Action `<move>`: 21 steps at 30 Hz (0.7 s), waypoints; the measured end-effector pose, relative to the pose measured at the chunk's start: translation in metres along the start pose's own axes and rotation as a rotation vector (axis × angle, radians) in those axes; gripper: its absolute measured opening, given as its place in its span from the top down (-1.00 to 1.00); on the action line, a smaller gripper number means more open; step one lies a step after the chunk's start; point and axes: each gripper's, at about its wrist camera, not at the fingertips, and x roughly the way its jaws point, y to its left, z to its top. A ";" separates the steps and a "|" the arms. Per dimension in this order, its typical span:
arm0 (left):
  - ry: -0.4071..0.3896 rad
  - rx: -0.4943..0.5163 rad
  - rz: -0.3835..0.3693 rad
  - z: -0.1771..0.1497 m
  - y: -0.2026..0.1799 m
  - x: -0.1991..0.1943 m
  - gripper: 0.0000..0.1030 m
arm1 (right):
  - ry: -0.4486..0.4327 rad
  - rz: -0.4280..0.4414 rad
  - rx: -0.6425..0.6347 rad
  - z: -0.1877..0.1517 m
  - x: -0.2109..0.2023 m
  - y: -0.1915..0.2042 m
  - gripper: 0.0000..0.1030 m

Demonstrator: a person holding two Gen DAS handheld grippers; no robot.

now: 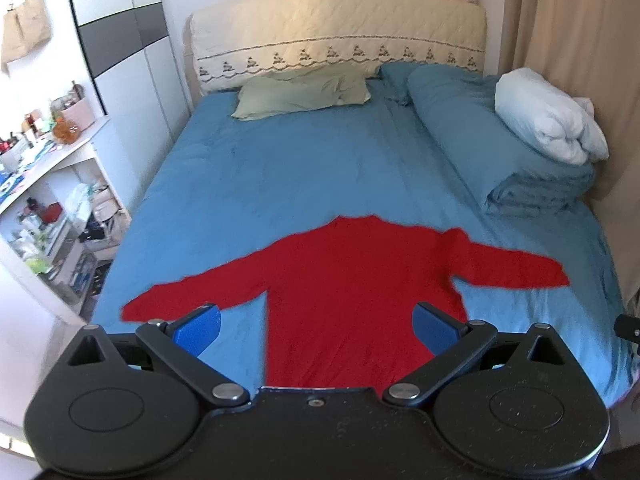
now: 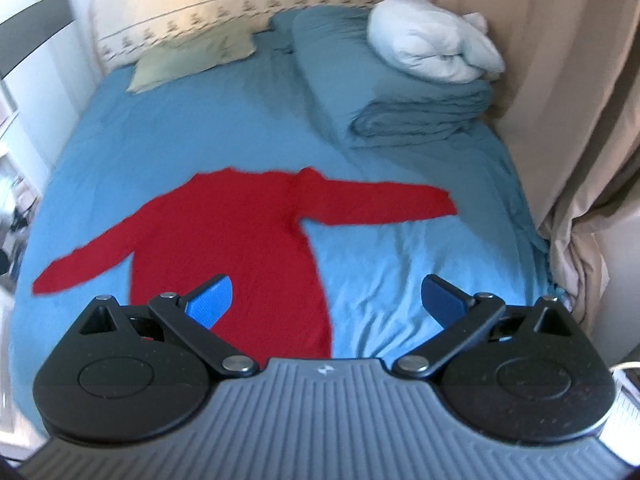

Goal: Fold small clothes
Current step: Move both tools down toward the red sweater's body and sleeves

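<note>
A red long-sleeved sweater (image 1: 344, 280) lies flat on the blue bedsheet (image 1: 280, 168), both sleeves spread out to the sides and its hem toward me. My left gripper (image 1: 318, 330) hovers open above the lower body of the sweater, with blue pads (image 1: 198, 330) wide apart and nothing between them. In the right wrist view the same sweater (image 2: 224, 232) sits left of centre. My right gripper (image 2: 328, 306) is open too, above the sweater's right hem edge and the bare sheet (image 2: 400, 264), holding nothing.
A green pillow (image 1: 300, 94) lies at the headboard. A folded blue duvet (image 1: 500, 152) with a white bundle (image 1: 548, 116) on top fills the bed's right side. Cluttered white shelves (image 1: 52, 200) stand left of the bed; beige curtains (image 2: 560, 100) hang on the right.
</note>
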 end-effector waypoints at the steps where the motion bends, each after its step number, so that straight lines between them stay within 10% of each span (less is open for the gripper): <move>1: -0.001 -0.008 -0.008 0.008 -0.006 0.009 -1.00 | -0.007 -0.008 0.014 0.008 0.009 -0.008 -1.00; 13: 0.065 -0.074 0.042 0.079 -0.098 0.150 -1.00 | 0.017 -0.019 0.148 0.111 0.199 -0.120 -1.00; 21: 0.060 -0.049 0.102 0.091 -0.155 0.266 -1.00 | 0.077 -0.101 0.291 0.111 0.374 -0.191 -1.00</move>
